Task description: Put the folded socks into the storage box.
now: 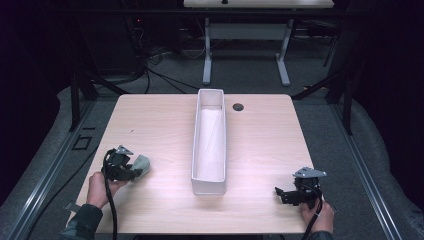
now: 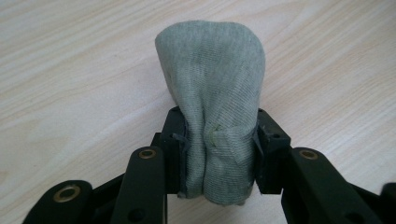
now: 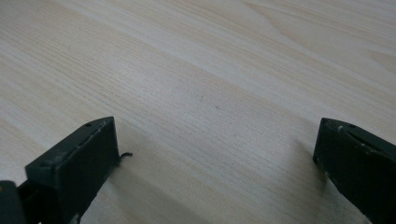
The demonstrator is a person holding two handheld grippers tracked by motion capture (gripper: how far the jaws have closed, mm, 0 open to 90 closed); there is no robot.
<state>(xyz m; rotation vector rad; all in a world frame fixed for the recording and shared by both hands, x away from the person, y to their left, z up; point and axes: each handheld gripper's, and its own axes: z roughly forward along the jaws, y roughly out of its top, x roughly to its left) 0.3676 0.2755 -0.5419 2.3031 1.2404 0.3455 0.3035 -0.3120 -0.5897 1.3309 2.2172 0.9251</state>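
Gripping a grey sock (image 2: 212, 107) in my left tongs (image 2: 217, 154): both pads pinch its bunched end, the rest lying forward on the worktop (image 2: 70, 70). From the high view, the left tongs (image 1: 121, 167) sit near the left front corner of the worktop (image 1: 160, 125), sock (image 1: 141, 165) poking out toward the middle.

Step in hand, as I read it: grasp made, lift not yet begun. The sock looks to be resting on the wood.

Right tongs (image 3: 215, 154) wide apart, nothing between, low over bare worktop. High view puts them (image 1: 295, 192) near the right front corner, well apart from the sock.

Next move, my guess: lift and carry rightward to the long white bin (image 1: 209, 145) standing lengthwise mid-worktop. Need enough height to clear its near wall; soft cloth may sag and catch the rim.

Around: a dark round grommet (image 1: 238, 107) just beside the bin's far end. Nothing lies between sock and bin.
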